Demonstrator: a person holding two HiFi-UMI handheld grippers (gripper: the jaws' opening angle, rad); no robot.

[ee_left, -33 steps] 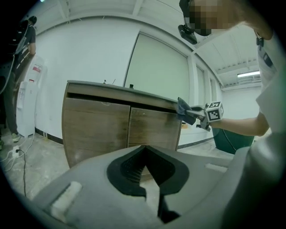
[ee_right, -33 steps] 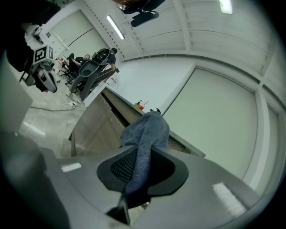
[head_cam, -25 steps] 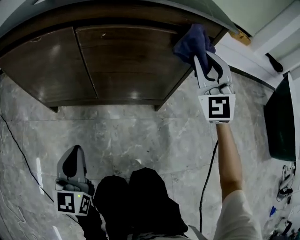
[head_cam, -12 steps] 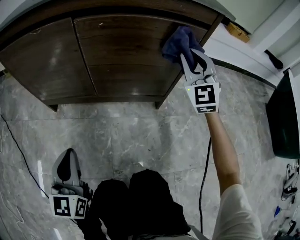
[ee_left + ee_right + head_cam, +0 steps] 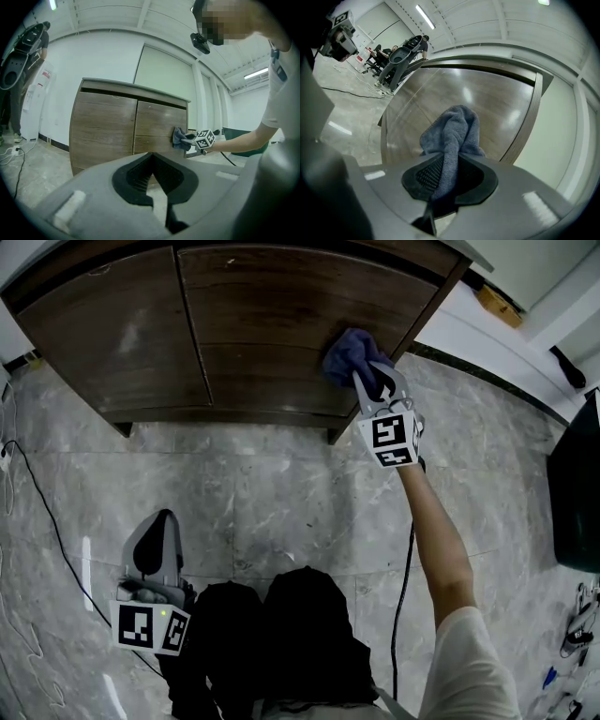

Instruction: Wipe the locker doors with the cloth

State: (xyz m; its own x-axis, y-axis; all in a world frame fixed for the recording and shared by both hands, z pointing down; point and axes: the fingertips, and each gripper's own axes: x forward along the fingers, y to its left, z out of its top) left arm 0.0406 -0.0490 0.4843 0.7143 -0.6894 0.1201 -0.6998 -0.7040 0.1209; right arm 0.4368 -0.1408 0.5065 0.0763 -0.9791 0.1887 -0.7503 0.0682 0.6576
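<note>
A low brown wooden locker (image 5: 234, 324) with two doors stands against the wall. My right gripper (image 5: 367, 381) is shut on a blue cloth (image 5: 349, 356) and presses it against the right door (image 5: 300, 334), low down near its right edge. In the right gripper view the cloth (image 5: 452, 133) bunches up between the jaws in front of the door (image 5: 440, 93). My left gripper (image 5: 155, 549) hangs low by the person's leg, away from the locker, shut with nothing in it. The left gripper view shows the locker (image 5: 126, 126) and the right gripper (image 5: 190, 138) with the cloth (image 5: 179, 137) from a distance.
The floor is grey marble tile (image 5: 262, 512). A black cable (image 5: 403, 615) runs along the floor under the right arm and another cable (image 5: 37, 512) lies at the left. A dark flat object (image 5: 577, 493) stands at the right. A person and equipment stand far off (image 5: 18, 56).
My right gripper has moved down the right door with the cloth, from the top corner to its lower part. The left gripper has hardly shifted.
</note>
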